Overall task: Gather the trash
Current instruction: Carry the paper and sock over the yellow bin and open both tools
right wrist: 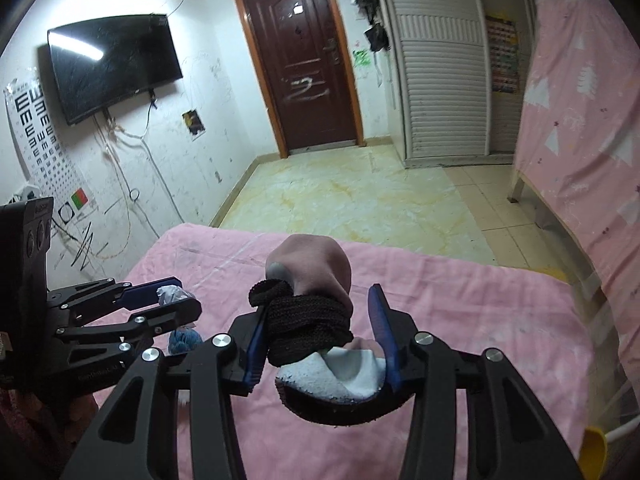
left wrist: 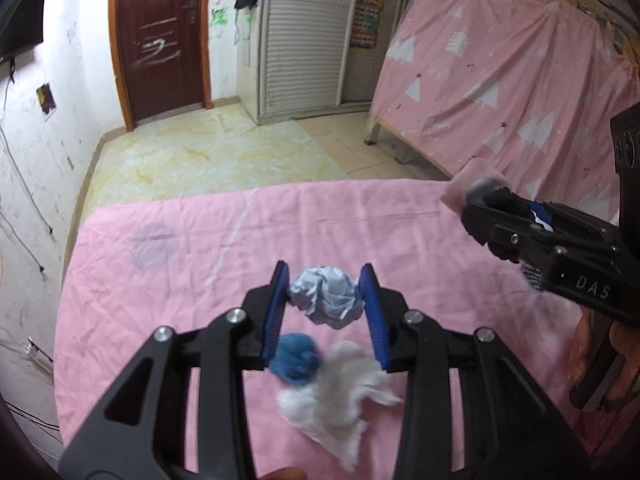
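— What's closest to us on the pink sheet (left wrist: 160, 280)?

— A loose white tissue (left wrist: 340, 396) touching a small blue wad (left wrist: 296, 364), both lying free under the left gripper (left wrist: 326, 300). Its blue pads pinch a pale crumpled paper ball (left wrist: 326, 298) just above the cloth.

— Will that hold?

— Likely; it looks light and squashy, best squeezed across its middle.

— And the right gripper (right wrist: 320, 332)?

— Clamped on a soft sock bundle (right wrist: 312, 320), pink, black and white, hanging over the sheet.
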A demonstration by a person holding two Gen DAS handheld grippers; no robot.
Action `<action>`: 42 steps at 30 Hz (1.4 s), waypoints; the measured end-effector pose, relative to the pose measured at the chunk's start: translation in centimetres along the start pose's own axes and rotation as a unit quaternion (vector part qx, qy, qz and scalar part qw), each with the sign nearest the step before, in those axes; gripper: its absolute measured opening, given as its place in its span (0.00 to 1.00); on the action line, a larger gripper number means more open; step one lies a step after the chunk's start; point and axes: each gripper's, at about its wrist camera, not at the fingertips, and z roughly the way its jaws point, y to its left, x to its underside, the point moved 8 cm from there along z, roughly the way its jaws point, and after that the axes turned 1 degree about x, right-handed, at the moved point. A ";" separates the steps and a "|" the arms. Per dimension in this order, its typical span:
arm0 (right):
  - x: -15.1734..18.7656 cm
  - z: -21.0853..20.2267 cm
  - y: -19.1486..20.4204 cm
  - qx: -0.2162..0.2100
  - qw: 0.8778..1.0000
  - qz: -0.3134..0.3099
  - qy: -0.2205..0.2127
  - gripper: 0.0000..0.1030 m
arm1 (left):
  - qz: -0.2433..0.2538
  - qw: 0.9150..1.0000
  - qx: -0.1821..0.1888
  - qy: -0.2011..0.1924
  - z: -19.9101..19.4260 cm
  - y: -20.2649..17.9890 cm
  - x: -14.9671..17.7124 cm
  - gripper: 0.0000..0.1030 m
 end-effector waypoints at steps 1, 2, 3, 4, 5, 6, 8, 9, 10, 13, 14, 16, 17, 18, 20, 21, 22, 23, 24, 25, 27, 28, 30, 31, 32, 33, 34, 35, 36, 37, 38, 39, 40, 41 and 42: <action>0.2 -0.8 -0.4 0.004 1.000 0.003 -0.003 0.39 | 0.004 1.000 0.002 -0.003 -0.4 -0.7 -0.1 0.34; 0.4 -1.6 -0.9 0.009 1.000 0.005 -0.007 0.39 | 0.008 1.000 0.004 -0.005 -0.9 -1.3 -0.2 0.34; 0.7 -2.7 -1.5 0.014 1.000 0.009 -0.012 0.39 | 0.014 1.000 0.005 -0.007 -1.4 -2.1 -0.2 0.34; 1.0 -3.7 -2.0 0.017 1.000 0.014 -0.016 0.39 | 0.020 1.000 0.007 -0.009 -1.8 -2.9 -0.3 0.34; 1.2 -4.3 -2.4 0.020 0.999 0.017 -0.019 0.39 | 0.026 1.000 0.009 -0.012 -2.3 -3.9 -0.3 0.34; 1.6 -5.2 -3.0 0.025 0.999 0.022 -0.024 0.39 | 0.031 0.999 0.010 -0.013 -2.6 -4.7 -0.3 0.34; 2.3 -6.8 -4.2 0.031 0.998 0.032 -0.034 0.39 | 0.037 0.999 0.013 -0.014 -3.0 -6.0 -0.4 0.34; 2.8 -8.0 -5.1 0.035 0.998 0.040 -0.042 0.39 | 0.042 0.999 0.017 -0.014 -3.3 -6.9 -0.3 0.34; 3.1 -8.7 -5.6 0.037 0.997 0.046 -0.046 0.39 | 0.045 0.999 0.019 -0.015 -3.4 -7.7 -0.2 0.34; 4.7 -11.3 -7.6 0.046 0.995 0.067 -0.060 0.39 | 0.059 0.998 0.030 -0.017 -4.0 -10.5 -0.1 0.34; 5.1 -12.0 -8.4 0.051 0.994 0.073 -0.064 0.39 | 0.062 0.997 0.034 -0.016 -4.0 -11.1 -0.1 0.34; 6.5 -13.8 -10.3 0.059 0.992 0.091 -0.072 0.39 | 0.072 0.996 0.041 -0.014 -4.0 -12.9 0.1 0.34; 7.2 -14.6 -11.2 0.063 0.990 0.099 -0.076 0.39 | 0.076 0.996 0.045 -0.013 -3.9 -13.7 0.2 0.34; 7.8 -15.2 -12.1 0.067 0.989 0.105 -0.078 0.39 | 0.082 0.995 0.049 -0.011 -3.9 -14.8 0.4 0.34; 9.2 -16.4 -14.2 0.075 0.986 0.123 -0.084 0.39 | 0.092 0.994 0.055 -0.009 -3.6 -16.4 0.6 0.34; 9.9 -16.8 -15.1 0.078 0.984 0.133 -0.085 0.39 | 0.099 0.993 0.059 -0.007 -3.4 -17.5 0.8 0.34; 10.6 -17.2 -15.9 0.082 0.983 0.140 -0.085 0.39 | 0.102 0.993 0.061 -0.005 -3.3 -18.3 0.9 0.34; 11.2 -17.5 -16.6 0.086 0.982 0.147 -0.086 0.39 | 0.105 0.992 0.063 -0.003 -3.0 -19.0 1.0 0.34; 12.1 -18.0 -17.6 0.091 0.980 0.156 -0.087 0.39 | 0.109 0.992 0.067 0.001 -2.7 -19.9 1.2 0.34; 12.7 -18.3 -18.4 0.095 0.978 0.162 -0.088 0.39 | 0.113 0.991 0.069 0.004 -2.5 -20.8 1.4 0.34; 14.2 -19.0 -20.0 0.105 0.975 0.177 -0.090 0.39 | 0.119 0.990 0.074 0.010 -2.0 -22.2 1.6 0.34; 14.8 -19.2 -20.6 0.108 0.973 0.184 -0.090 0.39 | 0.121 0.990 0.077 0.014 -1.7 -22.9 1.7 0.34; 16.0 -19.4 -22.0 0.114 0.969 0.201 -0.091 0.39 | 0.124 0.988 0.087 0.024 -1.1 -24.6 1.9 0.34; 16.6 -19.4 -22.7 0.117 0.967 0.207 -0.091 0.39 | 0.127 0.987 0.091 0.028 -0.9 -25.3 2.0 0.34; 17.0 -19.3 -23.0 0.119 0.966 0.213 -0.091 0.39 | 0.130 0.986 0.094 0.032 -0.5 -26.4 2.0 0.34; 17.5 -19.3 -23.6 0.119 0.964 0.220 -0.091 0.39 | 0.132 0.986 0.097 0.035 -0.3 -27.3 2.3 0.34; 17.8 -19.1 -24.1 0.121 0.962 0.225 -0.091 0.40 | 0.133 0.985 0.101 0.037 -0.1 -28.0 2.3 0.34; 18.1 -19.0 -24.5 0.123 0.962 0.228 -0.091 0.40 | 0.134 0.985 0.105 0.041 0.2 -29.0 2.3 0.34; 18.4 -18.8 -25.0 0.124 0.961 0.232 -0.090 0.41 | 0.135 0.984 0.107 0.043 0.4 -29.8 2.4 0.34; 18.7 -18.7 -25.3 0.124 0.960 0.235 -0.091 0.42 | 0.137 0.983 0.109 0.047 0.8 -30.7 2.5 0.34; 19.0 -18.5 -25.6 0.123 0.959 0.238 -0.090 0.42 | 0.139 0.983 0.110 0.049 1.2 -31.5 2.5 0.34; 19.3 -18.3 -26.0 0.123 0.958 0.241 -0.089 0.44 | 0.141 0.982 0.111 0.051 1.5 -32.0 2.5 0.34; 19.6 -18.1 -26.3 0.124 0.958 0.244 -0.088 0.45 | 0.141 0.982 0.111 0.053 1.7 -32.5 2.5 0.34; 19.9 -18.1 -26.7 0.124 0.957 0.247 -0.089 0.48 | 0.142 0.982 0.113 0.057 2.3 -33.4 2.6 0.34; 20.1 -18.0 -27.1 0.125 0.956 0.250 -0.089 0.48 | 0.144 0.981 0.115 0.060 2.7 -34.1 2.7 0.34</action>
